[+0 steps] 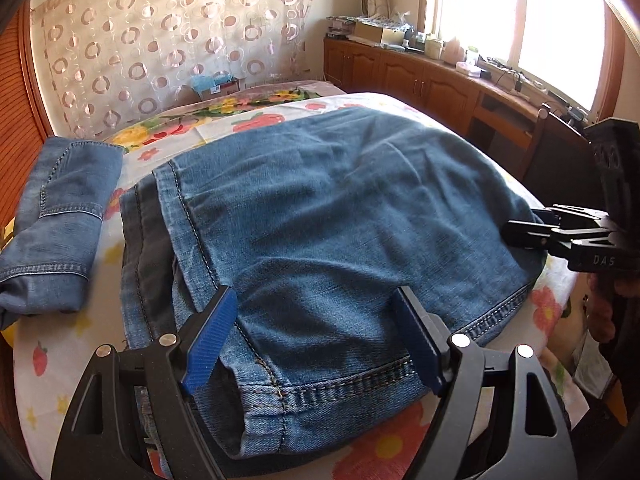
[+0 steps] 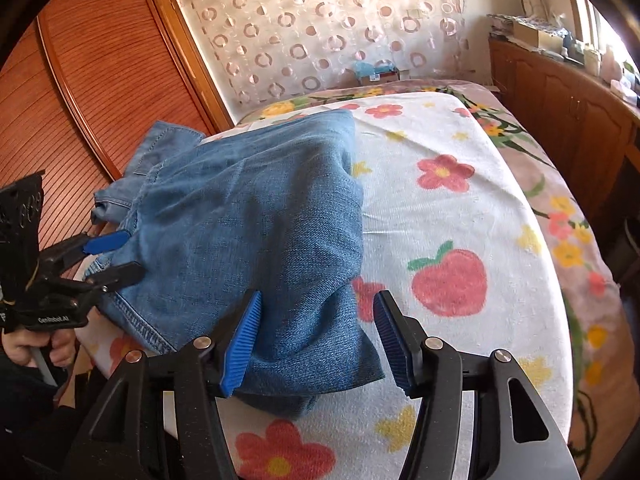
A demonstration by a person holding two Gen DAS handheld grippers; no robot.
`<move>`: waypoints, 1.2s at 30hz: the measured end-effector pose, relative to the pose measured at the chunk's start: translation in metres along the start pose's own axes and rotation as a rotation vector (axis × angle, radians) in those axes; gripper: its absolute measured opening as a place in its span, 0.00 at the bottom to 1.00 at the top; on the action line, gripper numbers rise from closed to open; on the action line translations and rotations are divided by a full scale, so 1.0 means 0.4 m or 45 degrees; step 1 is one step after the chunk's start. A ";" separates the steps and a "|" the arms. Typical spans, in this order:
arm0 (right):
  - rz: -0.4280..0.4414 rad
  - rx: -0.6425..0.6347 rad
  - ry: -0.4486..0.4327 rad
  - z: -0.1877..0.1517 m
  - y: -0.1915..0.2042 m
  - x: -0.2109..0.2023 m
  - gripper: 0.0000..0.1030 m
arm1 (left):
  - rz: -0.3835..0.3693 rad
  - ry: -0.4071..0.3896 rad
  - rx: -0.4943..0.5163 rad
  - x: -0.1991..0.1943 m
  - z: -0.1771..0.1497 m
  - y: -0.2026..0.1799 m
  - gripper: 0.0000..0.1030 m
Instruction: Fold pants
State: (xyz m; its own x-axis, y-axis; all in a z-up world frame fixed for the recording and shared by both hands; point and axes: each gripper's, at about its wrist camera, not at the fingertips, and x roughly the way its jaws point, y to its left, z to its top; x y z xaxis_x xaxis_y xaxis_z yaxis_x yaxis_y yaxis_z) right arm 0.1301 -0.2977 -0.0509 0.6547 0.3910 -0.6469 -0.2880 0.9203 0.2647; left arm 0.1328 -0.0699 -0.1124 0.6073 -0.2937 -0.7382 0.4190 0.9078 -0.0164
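Bed: a bed (image 2: 460,208) under a white cover printed with red flowers, yellow stars and a red apple; a second floral layer shows at its far and right edges.
Room: a sheer curtain (image 1: 168,40) with ring patterns hangs on the far wall; a slatted wooden door (image 2: 80,92) stands to the left; low wooden cabinets (image 1: 420,80) crowded with small items run under a bright window (image 1: 540,20).
Pants: blue denim pants (image 1: 340,208) lie folded on the bed cover, a stitched hem nearest the left wrist camera.
Second denim piece: another folded denim garment (image 1: 56,216) lies on the bed just left of the pants, apart from them.
Left gripper: the left gripper (image 1: 316,340) has its jaws spread wide, 1 blue pad on each side of the near hem, neither pad pressing the cloth.
Right gripper: the right gripper (image 2: 316,344) has its jaws parted over the near corner of the pants; the left pad lies against the denim, the right pad stands clear above the bed cover.
Hand: a hand (image 2: 36,350) grips the left gripper's handle at the lower left of the right wrist view.
Writing: "DAS" reads on the right gripper's body in the left wrist view; the left gripper's label is too blurred to read with certainty.
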 end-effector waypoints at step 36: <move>0.314 -0.310 -0.121 0.181 0.417 0.017 0.13 | 0.230 -0.214 -0.218 -0.293 -0.034 0.298 0.78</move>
State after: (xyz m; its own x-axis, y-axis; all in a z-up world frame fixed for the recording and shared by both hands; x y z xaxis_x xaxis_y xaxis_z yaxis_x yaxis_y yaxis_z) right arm 0.1370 -0.1407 0.0405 0.6033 0.6109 -0.5126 -0.5962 0.7724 0.2189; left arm 0.1024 0.0768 -0.0370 0.7709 -0.1556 -0.6177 0.1831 0.9829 -0.0192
